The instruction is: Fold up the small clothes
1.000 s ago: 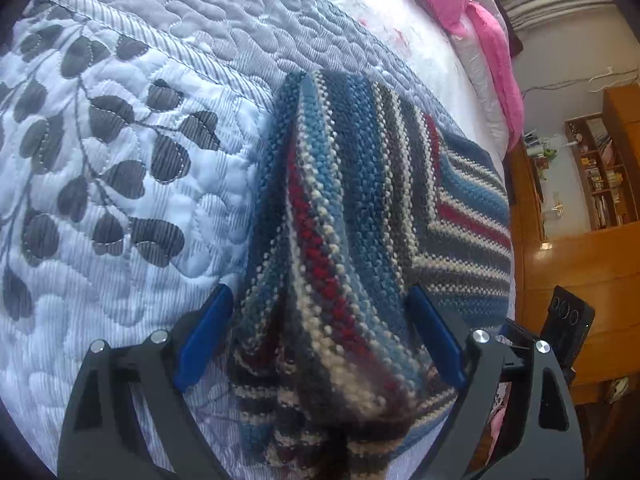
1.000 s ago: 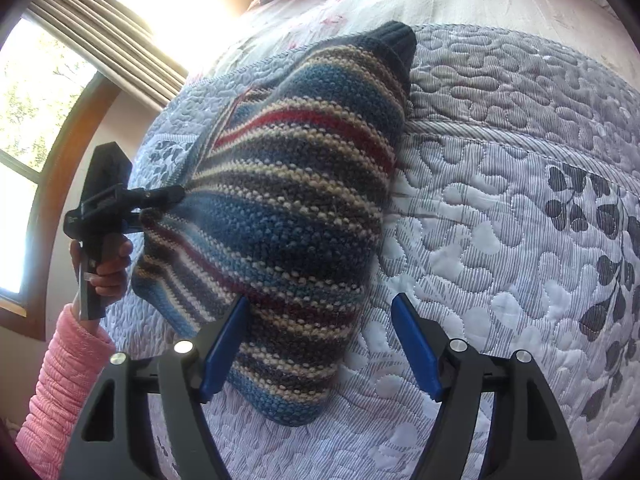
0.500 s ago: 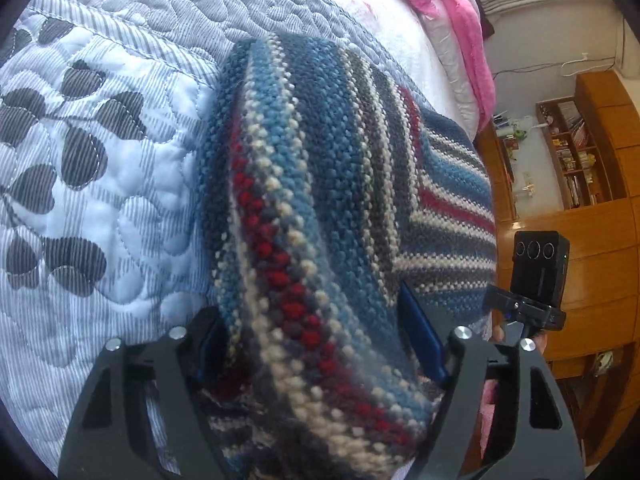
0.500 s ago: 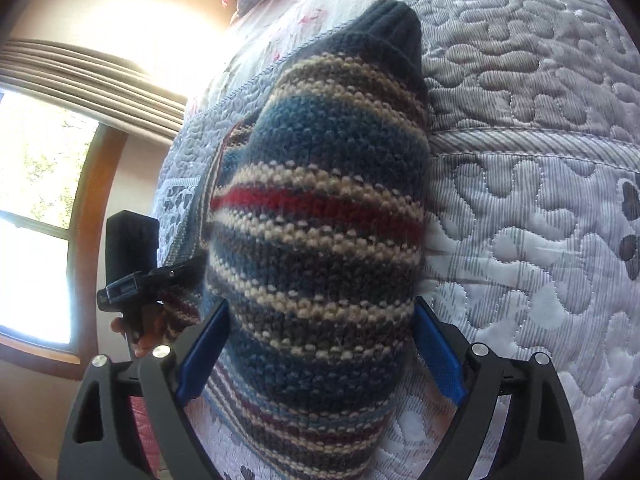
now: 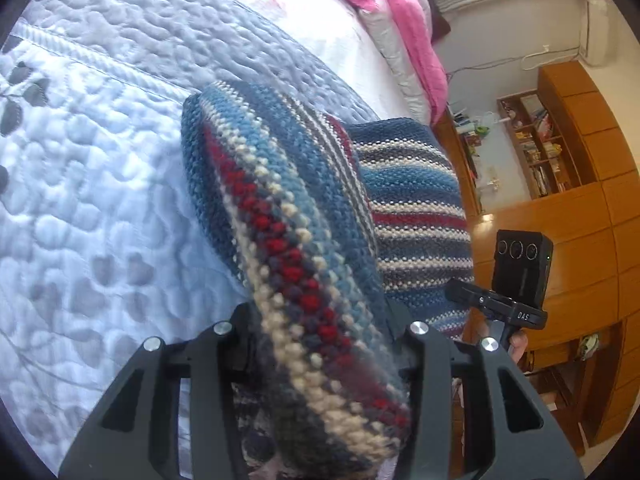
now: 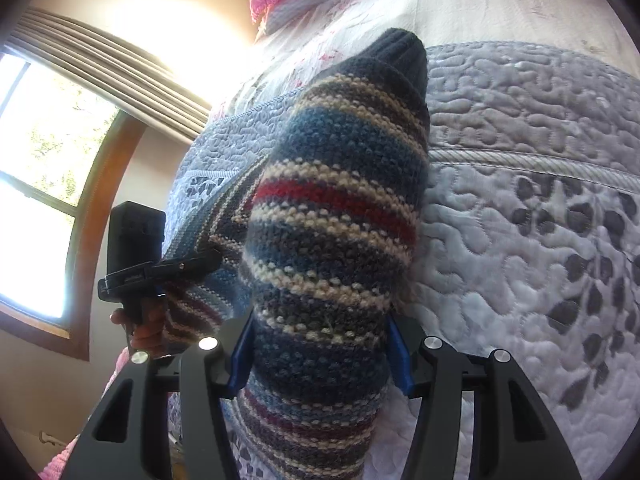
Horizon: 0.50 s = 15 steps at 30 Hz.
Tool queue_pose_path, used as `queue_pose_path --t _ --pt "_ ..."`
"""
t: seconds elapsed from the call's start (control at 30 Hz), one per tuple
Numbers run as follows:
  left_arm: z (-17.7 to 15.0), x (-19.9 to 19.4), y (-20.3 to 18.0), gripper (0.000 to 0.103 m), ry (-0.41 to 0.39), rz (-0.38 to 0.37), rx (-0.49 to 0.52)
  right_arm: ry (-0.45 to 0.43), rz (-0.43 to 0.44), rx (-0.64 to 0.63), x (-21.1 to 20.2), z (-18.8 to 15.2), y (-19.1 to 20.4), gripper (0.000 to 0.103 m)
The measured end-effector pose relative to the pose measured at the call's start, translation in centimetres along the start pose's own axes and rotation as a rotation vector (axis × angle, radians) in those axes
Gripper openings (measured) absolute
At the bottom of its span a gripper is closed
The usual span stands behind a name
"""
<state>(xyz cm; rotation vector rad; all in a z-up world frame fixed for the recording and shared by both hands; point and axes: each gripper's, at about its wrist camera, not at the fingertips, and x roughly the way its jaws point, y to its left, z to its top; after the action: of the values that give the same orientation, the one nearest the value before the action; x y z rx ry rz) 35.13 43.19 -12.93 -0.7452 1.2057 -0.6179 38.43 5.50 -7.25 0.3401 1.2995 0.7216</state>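
The striped knit sweater (image 5: 304, 240) lies on the quilt (image 5: 100, 208), its near edge bunched up so you can carry it over for a fold. Your left gripper (image 5: 320, 344) pinches one thick roll of knit, which runs toward 11 o'clock in its view; your right gripper (image 6: 320, 344) clamps the other, with the dark cuff (image 6: 396, 56) pointing to 12 o'clock. Holding both ends at once should keep the edge level as it travels. Pink bedding (image 5: 404, 32) sits at 1 o'clock, and a wooden bookshelf (image 5: 560, 140) at 3 o'clock, well clear.
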Motion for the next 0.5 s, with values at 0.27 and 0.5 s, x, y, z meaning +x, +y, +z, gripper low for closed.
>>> queue_pose_path --t 0.27,0.5 --pt "-4.8 7.4 -6.4 0.042 0.056 -0.047 0.032 -0.031 -0.051 0.087 -7.1 -5.7 -6.6 0.055" --pt "-6.8 9.9 -5.1 0.047 0.047 0.066 0.075 -0.020 -0.091 0.143 -5.3 -9.0 -10.3 0.056"
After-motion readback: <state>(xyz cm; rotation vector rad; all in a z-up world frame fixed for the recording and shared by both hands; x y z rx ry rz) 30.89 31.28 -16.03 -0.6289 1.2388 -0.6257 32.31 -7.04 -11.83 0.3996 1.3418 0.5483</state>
